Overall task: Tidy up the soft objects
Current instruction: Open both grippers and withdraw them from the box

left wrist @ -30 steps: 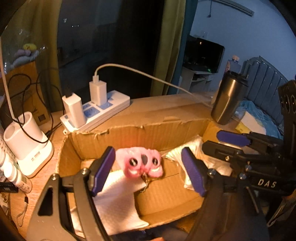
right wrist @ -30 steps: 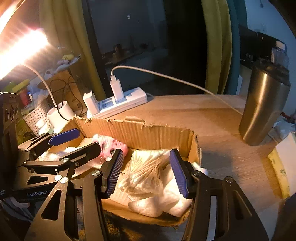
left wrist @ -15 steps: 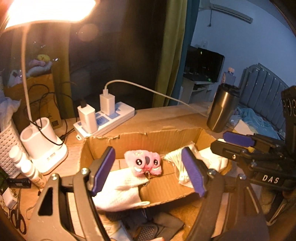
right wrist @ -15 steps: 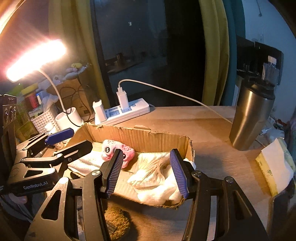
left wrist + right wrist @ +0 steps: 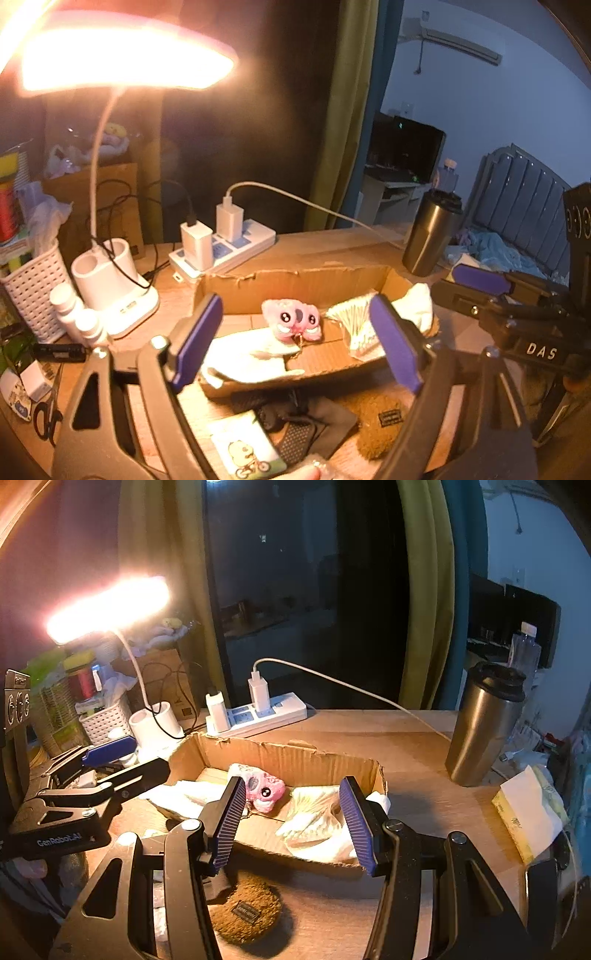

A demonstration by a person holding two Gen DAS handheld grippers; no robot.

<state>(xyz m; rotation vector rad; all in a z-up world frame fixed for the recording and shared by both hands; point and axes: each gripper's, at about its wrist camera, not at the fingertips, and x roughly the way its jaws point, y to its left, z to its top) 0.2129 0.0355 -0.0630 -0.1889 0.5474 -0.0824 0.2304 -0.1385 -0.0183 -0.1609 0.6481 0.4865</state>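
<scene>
We hold both grippers above the near edge of a shallow cardboard box [image 5: 306, 277] that sits on the wooden desk [image 5: 406, 738]. Our left gripper [image 5: 295, 343] has just been spreading its jaws wider, and nothing lies between the purple pads [image 5: 199, 339]; they frame the box from above without touching it. Our right gripper [image 5: 295, 823] stands partly spread and equally empty, its ribbed pads [image 5: 232, 819] clear of everything.

Inside the box a pink plush toy [image 5: 293, 319] with big dark eyes rests near the middle, against the back wall. To its left lies a white folded cloth [image 5: 255, 354], and to its right a bag of cotton swabs [image 5: 354, 325] on crumpled white material (we cannot tell what kind).

In front of the box, on the desk, sits a brown fuzzy pouch [image 5: 247, 912] with a small dark label, beside a dark mesh item [image 5: 295, 424]. Behind the box are a white power strip [image 5: 258, 716] with chargers and a steel tumbler [image 5: 484, 723], under a lit desk lamp [image 5: 110, 605].
</scene>
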